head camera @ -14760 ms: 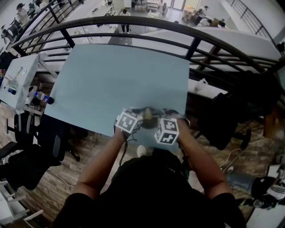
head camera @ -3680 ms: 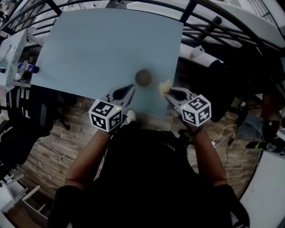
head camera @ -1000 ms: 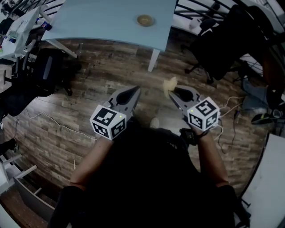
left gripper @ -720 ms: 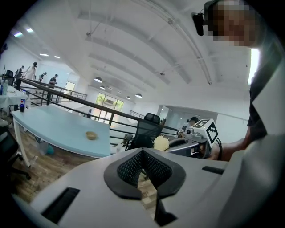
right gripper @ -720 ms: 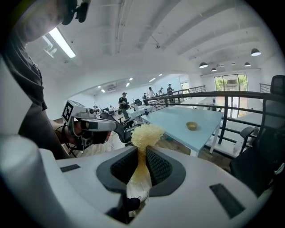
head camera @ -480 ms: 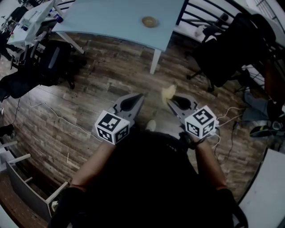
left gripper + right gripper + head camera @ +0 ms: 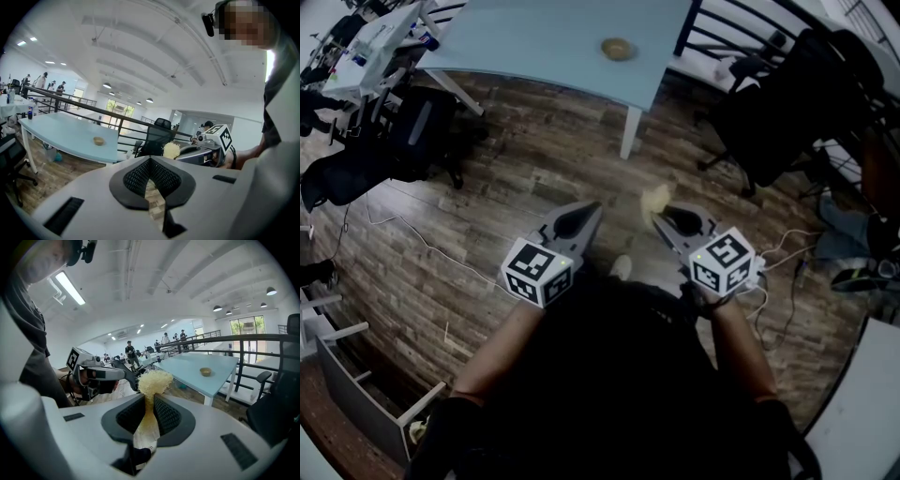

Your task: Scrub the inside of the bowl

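Presently: bowl stands on the far table, well apart from both grippers, which hang over the floor. Contents: too small to tell. Empty left gripper: jaws pressed together. Loaded right gripper: pinching the scrubber by its stalk. Risks: scrubber slipping from that thin hold under pressure; bowl skidding if the left gripper does not steady it.

Open-plan office loft, pale blue table, black office chair, metal railing, wood-plank floor
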{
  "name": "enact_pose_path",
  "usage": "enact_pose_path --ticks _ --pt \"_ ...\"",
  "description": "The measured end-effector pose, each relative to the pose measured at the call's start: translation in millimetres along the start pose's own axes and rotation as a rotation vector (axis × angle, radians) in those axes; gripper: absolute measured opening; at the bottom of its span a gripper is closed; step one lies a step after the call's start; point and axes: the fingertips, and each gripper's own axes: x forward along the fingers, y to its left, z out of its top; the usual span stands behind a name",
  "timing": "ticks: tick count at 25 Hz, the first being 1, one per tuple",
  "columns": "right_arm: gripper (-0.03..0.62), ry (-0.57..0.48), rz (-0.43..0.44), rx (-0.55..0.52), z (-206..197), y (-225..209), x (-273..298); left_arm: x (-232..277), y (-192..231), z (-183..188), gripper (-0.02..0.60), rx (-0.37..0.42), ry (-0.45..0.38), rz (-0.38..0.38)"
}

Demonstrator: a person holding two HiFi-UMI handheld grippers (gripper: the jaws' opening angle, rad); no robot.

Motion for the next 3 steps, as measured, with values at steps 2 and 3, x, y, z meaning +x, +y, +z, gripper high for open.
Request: enact_pose_path --ticks 2,3 --pt "0.063 -0.004 -0.002 0.005 3.2 -4.2 -2.3 5.1 -1.5 4.3 -0.003 0.001 0.002 -0.005" --pt "0.063 -0.006 -0.004 0.008 4.8 -6.5 -3.3 7.6 -2.1 6.6 -0.003 0.001 0.003 -0.007"
